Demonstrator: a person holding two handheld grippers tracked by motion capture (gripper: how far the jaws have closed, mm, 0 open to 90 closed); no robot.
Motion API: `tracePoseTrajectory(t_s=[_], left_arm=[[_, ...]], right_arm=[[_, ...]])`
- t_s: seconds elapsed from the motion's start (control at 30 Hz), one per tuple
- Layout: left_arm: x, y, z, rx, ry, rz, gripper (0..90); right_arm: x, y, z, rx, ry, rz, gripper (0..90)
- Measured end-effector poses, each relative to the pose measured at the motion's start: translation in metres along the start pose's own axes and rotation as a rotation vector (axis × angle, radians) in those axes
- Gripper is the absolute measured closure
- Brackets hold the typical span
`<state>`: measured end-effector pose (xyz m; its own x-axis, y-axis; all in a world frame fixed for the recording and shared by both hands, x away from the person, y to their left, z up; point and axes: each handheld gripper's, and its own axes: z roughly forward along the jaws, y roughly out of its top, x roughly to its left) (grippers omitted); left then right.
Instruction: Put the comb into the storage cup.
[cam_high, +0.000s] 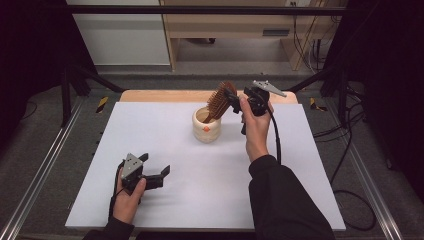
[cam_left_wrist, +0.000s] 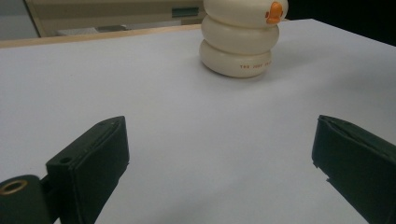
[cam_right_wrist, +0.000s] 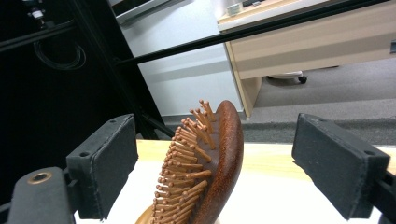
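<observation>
**Two grippers apart, hairbrush standing in the cup**

Two hand-held grippers work over a white table (cam_high: 200, 190). The left gripper (cam_high: 157, 175) rests low at the near left of the table, held in the person's left hand (cam_high: 127, 200), its grey three-cornered plate on top. In the left gripper view its jaws stand wide apart with bare tabletop between them, and they point toward the cream cup (cam_left_wrist: 240, 37) farther off.

That cup (cam_high: 206, 125), ribbed in stacked rings with a small orange mark on its side, stands on the table toward the far middle. A wooden hairbrush (cam_high: 220, 101) sits in it, handle down, its bristled head leaning out above the rim toward the right and far side.

The right gripper (cam_high: 232, 97) is raised at the brush head, held in the person's right hand (cam_high: 256, 127), whose dark sleeve comes in from the near edge. In the right gripper view the jaws are spread, one on each side of the brush (cam_right_wrist: 205, 168), with a clear gap between each pad and the wood; the bristles face the left jaw and the smooth back faces the right one. Neither pad touches the brush.
</observation>
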<state>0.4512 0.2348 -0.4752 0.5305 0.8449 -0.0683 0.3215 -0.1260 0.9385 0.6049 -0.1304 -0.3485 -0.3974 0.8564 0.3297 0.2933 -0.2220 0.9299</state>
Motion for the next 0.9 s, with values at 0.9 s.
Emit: tracePoseTrajectory(t_s=[0.9], left_arm=[[0.001,0.0,0.0,0.004,0.006,0.0,3.8]], right_arm=[[-0.01,0.007,-0.024,-0.027,-0.044,-0.131,6.4]])
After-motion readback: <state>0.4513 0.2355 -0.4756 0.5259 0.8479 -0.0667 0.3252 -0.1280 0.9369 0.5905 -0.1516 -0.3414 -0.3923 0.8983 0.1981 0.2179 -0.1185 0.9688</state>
